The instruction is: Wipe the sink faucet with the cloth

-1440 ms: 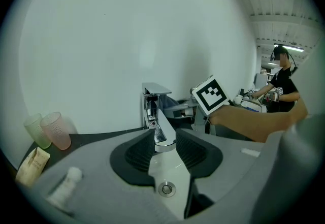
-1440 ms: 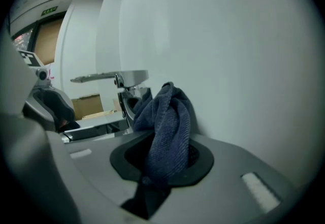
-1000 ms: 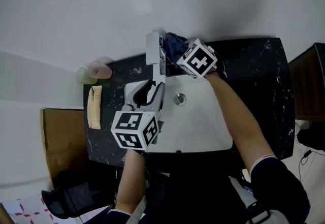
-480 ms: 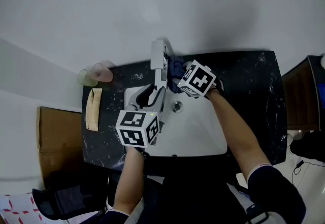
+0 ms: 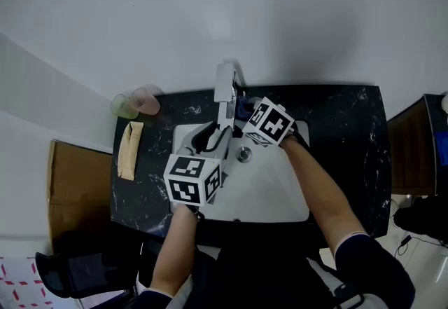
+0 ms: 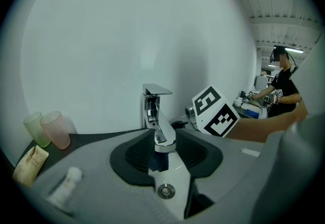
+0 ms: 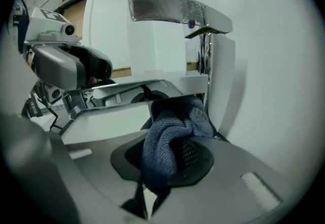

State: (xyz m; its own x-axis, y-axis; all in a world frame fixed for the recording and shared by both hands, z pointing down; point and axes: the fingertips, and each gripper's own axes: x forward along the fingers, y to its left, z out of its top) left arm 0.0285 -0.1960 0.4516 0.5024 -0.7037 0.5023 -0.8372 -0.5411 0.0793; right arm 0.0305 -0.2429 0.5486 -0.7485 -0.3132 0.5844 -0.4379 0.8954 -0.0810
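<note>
The landmark is the faucet (image 5: 225, 94): an upright column at the back of the sink (image 5: 273, 188), with 1 flat lever on top and 1 spout (image 6: 161, 136) whose long axis runs from the column out over the basin, toward the person.

The left gripper (image 6: 165, 148) comes in from the basin side, in line with that axis. Its 2 jaws are closed on the outer end of the spout and seem to steady it.

The right gripper (image 5: 246, 113) sits on the right of the faucet, level with the column. Its jaws are clamped on the blue cloth (image 7: 170, 139), which is bunched up between the pads. In the right gripper view the front of the bundle lies at the foot of the column, just under the root of the spout, and appears to touch it.

So the right gripper is the nearer one to the column and lever. Judging from this, the wipe has to run up the column or out along the spout towards the left gripper.
</note>
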